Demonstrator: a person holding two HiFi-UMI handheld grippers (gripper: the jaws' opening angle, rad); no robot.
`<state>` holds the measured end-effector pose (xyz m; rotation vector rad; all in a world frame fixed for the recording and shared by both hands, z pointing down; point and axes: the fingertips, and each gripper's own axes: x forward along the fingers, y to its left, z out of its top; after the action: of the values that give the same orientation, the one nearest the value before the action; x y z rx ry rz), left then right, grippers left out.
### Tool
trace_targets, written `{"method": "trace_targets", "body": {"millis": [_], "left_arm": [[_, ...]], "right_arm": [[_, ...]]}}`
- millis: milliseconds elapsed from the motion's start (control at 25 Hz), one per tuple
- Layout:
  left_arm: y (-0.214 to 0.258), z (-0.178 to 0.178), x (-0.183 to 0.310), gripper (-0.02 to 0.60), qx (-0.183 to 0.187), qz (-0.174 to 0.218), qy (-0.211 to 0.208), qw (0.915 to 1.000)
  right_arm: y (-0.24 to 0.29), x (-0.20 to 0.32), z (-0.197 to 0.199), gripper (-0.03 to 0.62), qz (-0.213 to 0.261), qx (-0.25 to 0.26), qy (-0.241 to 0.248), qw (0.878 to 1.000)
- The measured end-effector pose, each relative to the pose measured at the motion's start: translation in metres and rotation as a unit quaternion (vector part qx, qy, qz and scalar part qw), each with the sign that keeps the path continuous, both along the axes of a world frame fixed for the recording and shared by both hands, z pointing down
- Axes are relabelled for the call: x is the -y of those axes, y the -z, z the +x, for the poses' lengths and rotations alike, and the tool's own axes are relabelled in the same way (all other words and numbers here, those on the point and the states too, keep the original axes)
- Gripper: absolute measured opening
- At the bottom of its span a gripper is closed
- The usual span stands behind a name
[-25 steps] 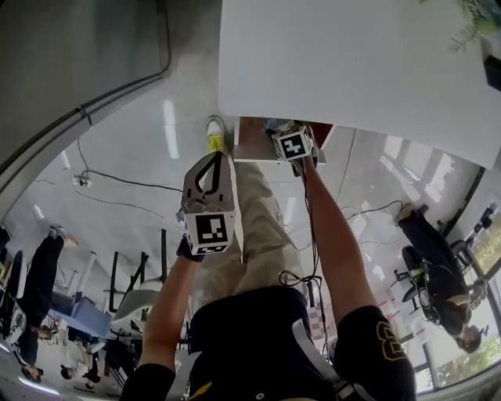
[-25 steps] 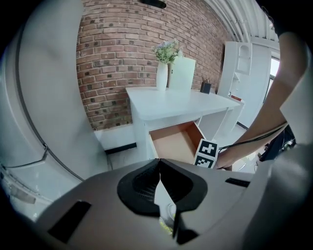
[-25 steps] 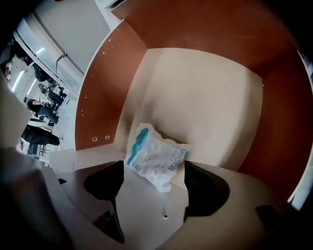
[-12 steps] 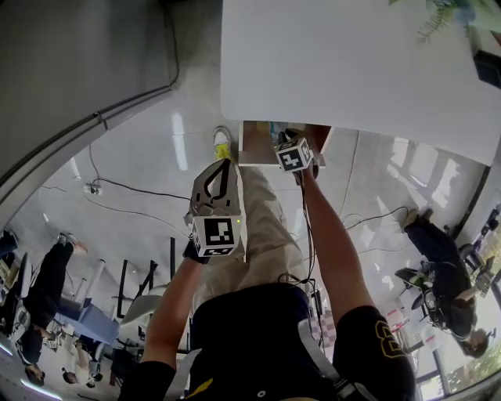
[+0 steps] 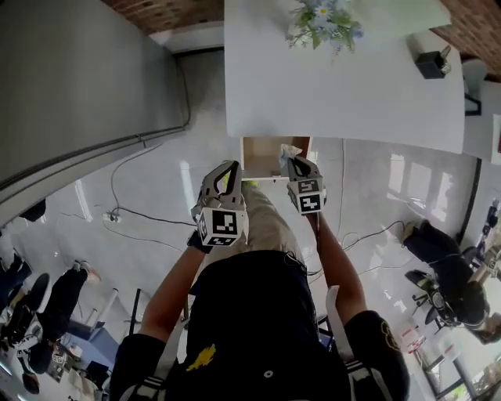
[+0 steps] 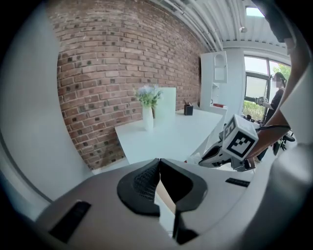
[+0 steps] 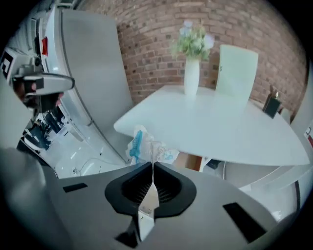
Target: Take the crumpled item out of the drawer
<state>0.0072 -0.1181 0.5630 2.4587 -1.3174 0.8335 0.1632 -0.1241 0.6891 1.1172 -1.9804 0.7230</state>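
Observation:
Under the white table [image 5: 352, 86] a wooden drawer [image 5: 262, 159] stands pulled open. The crumpled item [image 7: 146, 145] is a white wrapper with blue print. My right gripper [image 7: 152, 168] is closing the last bit and its pads press on the wrapper, which sticks out past the fingertips. In the head view the crumpled item [image 5: 290, 152] sits at the drawer's right front corner, in the right gripper [image 5: 297, 167]. My left gripper [image 5: 226, 171] hovers just left of the drawer front. In the left gripper view the left gripper [image 6: 159, 163] is shut, with nothing between its jaws.
A vase of flowers [image 5: 325, 19] stands at the table's far edge, with a small black object [image 5: 433, 63] to its right. A pale upright card [image 7: 237, 66] stands on the table before the brick wall. Cables [image 5: 129, 215] trail over the glossy floor. A seated person [image 5: 446, 270] is at the right.
The right gripper, which reached into the drawer, has come back out with the crumpled item in it. The left gripper has moved up beside the drawer. The head view has tilted toward the table top.

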Motion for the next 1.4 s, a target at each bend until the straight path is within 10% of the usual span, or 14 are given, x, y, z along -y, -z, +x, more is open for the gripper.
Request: {"method": "trace_targets", "body": {"millis": [280, 760, 1400], "left_arm": [[0.104, 0.006, 0.036, 0.018, -0.033, 0.066, -0.016, 0.9972], [0.257, 0.007, 0.08, 0.018, -0.087, 0.187, -0.038, 0.9778], [0.32, -0.024, 0.101, 0.018, -0.113, 0.229, -0.021, 0.9665]], "right_arm": [[0.186, 0.034, 0.019, 0.035, 0.149, 0.023, -0.075, 0.986], [0.428, 0.039, 0.034, 0.034, 0.376, 0.029, -0.123, 0.918], [0.489, 0.031, 0.016, 0.032, 0.421, 0.016, -0.122, 0.899]]}}
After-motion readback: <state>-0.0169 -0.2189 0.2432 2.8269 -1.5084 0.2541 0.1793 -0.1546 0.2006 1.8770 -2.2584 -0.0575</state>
